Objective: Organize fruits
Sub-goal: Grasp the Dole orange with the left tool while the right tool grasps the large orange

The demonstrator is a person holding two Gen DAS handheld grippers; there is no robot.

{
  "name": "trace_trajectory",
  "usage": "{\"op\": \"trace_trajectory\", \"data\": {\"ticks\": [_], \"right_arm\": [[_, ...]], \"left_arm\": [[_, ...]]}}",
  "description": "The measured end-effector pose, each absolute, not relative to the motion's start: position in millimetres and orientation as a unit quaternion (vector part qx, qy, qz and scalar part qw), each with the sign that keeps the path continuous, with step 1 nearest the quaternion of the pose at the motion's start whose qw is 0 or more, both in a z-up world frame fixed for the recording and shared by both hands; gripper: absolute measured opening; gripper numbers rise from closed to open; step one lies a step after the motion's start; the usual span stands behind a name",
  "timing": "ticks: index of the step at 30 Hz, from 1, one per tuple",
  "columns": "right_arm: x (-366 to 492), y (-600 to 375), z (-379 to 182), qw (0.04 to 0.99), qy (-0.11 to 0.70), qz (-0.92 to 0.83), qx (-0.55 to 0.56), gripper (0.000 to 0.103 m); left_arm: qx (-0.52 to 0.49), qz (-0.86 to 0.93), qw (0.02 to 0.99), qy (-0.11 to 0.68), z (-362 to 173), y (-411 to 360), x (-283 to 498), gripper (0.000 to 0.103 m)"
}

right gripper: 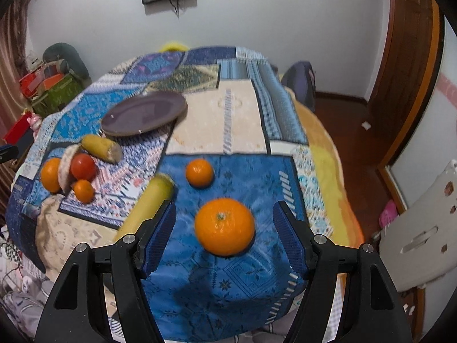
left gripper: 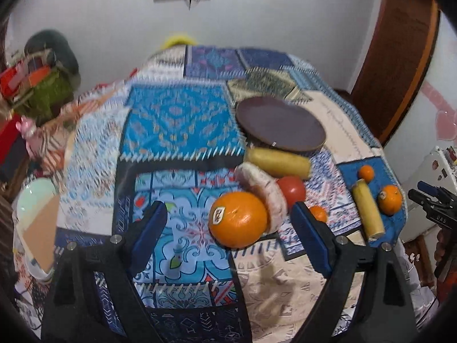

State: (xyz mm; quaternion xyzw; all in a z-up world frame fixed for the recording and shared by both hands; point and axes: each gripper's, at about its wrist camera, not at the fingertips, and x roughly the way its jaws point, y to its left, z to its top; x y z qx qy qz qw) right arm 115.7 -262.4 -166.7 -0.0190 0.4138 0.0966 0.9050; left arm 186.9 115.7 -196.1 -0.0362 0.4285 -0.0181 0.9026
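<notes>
A dark round plate (left gripper: 280,123) (right gripper: 144,113) lies on the patchwork tablecloth. In the left wrist view my left gripper (left gripper: 230,223) is open around a large stickered orange (left gripper: 238,218) that rests on the cloth beside a pale round fruit (left gripper: 264,193), a tomato (left gripper: 291,190), a small orange (left gripper: 318,213) and a yellow banana piece (left gripper: 278,161). In the right wrist view my right gripper (right gripper: 224,234) is open with an orange (right gripper: 224,226) between its fingers, resting on the blue patch. A long banana (right gripper: 145,207) lies by its left finger, a small orange (right gripper: 199,172) beyond.
The table edge drops off at the right onto a yellow blanket (right gripper: 328,177) and wooden floor. A dark chair (right gripper: 300,83) stands behind the table. Boxes and clutter (right gripper: 48,85) sit at the far left. A white appliance (right gripper: 422,234) stands at the right.
</notes>
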Motion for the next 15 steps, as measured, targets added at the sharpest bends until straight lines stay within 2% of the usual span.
{"op": "trace_trajectory", "data": {"ticks": [9,15], "right_arm": [[128.9,-262.6,-199.8,0.881,0.462,0.099,-0.001,0.067],[137.1,-260.5,-214.9,0.871,0.481,0.1,0.0,0.067]], "left_arm": [[-0.037,-0.026,0.888,0.458,-226.0,111.6,201.3,0.089],[-0.034,-0.038,0.873,0.484,-247.7,104.7,214.9,0.084]]}}
